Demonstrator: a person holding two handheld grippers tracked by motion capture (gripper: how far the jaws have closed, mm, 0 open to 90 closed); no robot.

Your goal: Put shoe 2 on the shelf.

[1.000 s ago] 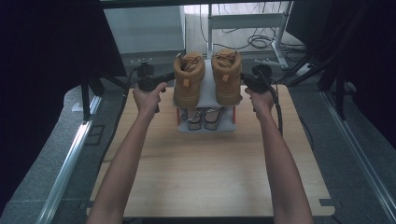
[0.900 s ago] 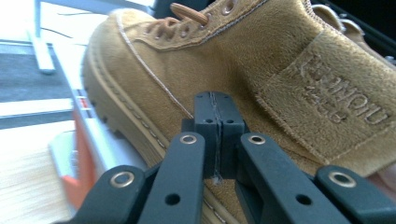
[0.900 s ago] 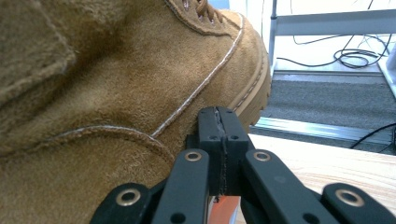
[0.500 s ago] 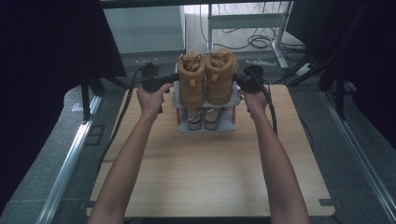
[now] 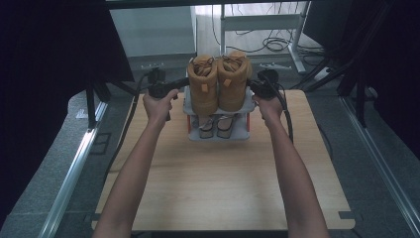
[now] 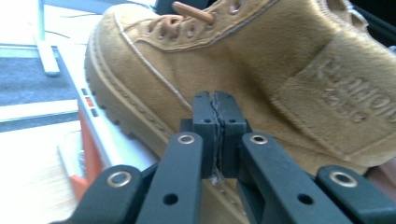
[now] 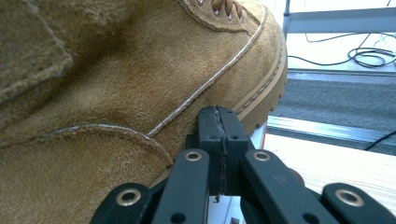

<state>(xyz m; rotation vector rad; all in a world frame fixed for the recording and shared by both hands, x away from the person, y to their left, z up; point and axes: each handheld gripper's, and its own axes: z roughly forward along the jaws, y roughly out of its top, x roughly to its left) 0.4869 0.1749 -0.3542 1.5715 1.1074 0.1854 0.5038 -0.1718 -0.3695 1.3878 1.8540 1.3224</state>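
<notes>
Tan suede boots (image 5: 218, 84) stand paired atop the rack (image 5: 218, 130), squeezed from 9 and 3 o'clock by the closed, empty left gripper (image 5: 179, 83) and right gripper (image 5: 253, 87), likely to align them.

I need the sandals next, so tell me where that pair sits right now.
In the high view the sandals lie side by side on the lower shelf of the grey shoe rack at the table's far middle, directly beneath the two tan boots.
</notes>
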